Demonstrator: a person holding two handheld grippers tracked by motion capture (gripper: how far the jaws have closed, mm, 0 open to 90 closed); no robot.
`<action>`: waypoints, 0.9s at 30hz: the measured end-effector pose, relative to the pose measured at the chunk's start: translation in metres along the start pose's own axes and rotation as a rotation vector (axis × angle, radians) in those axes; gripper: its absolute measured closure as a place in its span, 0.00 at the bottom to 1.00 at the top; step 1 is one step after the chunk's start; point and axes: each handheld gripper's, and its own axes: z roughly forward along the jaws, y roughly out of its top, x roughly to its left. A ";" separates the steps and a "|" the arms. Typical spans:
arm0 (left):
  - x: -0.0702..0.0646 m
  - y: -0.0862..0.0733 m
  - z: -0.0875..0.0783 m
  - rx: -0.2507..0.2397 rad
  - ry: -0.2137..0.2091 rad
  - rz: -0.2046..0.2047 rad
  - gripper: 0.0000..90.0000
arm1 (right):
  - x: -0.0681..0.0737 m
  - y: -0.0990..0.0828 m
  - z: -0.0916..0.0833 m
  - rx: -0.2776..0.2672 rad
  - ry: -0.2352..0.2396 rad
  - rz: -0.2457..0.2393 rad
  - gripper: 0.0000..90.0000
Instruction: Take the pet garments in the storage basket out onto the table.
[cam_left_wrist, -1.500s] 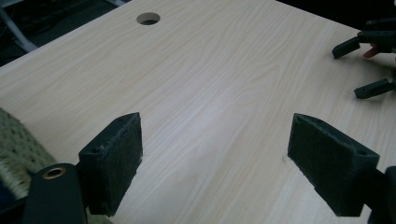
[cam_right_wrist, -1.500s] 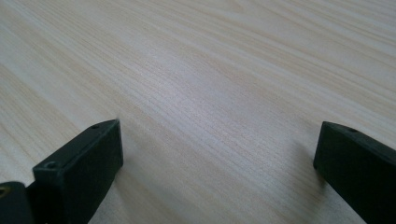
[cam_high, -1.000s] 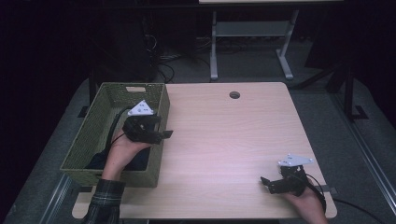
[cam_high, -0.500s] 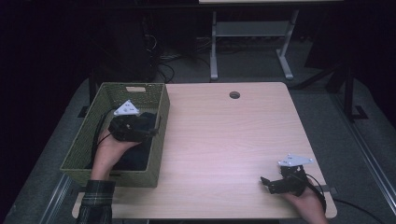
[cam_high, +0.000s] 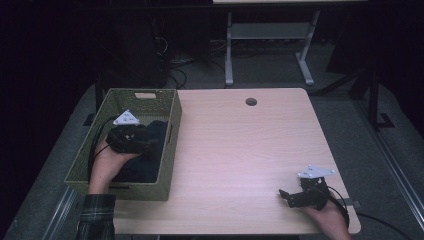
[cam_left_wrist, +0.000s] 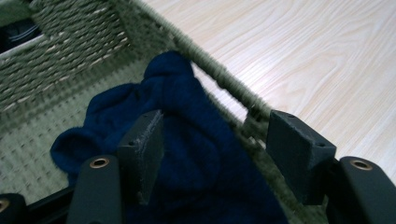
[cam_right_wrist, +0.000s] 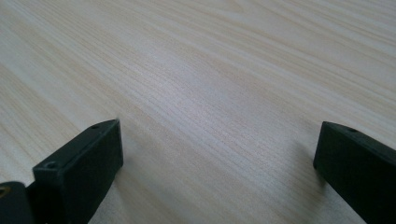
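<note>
A woven green basket (cam_high: 173, 121) stands on the left side of the table and holds a dark blue cloth (cam_high: 148, 167). My left gripper (cam_high: 153, 145) is down inside the basket, over the cloth. Its jaws have just been closing. In the left gripper view the blue cloth (cam_left_wrist: 187, 116) and the basket's side wall (cam_left_wrist: 233, 95) lie between the jaws of the left gripper (cam_left_wrist: 217, 154), and the pads do not press on them. My right gripper (cam_high: 287, 196) rests open near the table's front right corner, with bare wood between the jaws of the right gripper (cam_right_wrist: 215, 158).
The light wooden table (cam_high: 240, 150) has a round cable hole (cam_high: 251, 101) near its far edge. A metal desk frame (cam_high: 265, 45) and cables stand on the dark floor behind. A cable (cam_high: 95, 145) trails from the left gripper over the basket's left wall.
The left hand has carried its gripper leftward from above the basket's right rim to deeper inside the basket. The right gripper has stayed in place.
</note>
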 end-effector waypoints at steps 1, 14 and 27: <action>0.000 -0.001 0.000 0.000 0.003 -0.012 0.40 | 0.000 0.000 0.000 0.000 0.000 0.000 0.01; 0.014 -0.015 0.000 0.085 0.044 -0.016 0.44 | 0.000 0.000 0.000 0.000 0.000 0.000 0.01; 0.029 -0.034 0.014 0.209 0.068 -0.022 0.50 | 0.000 0.000 0.000 0.000 0.000 0.000 0.01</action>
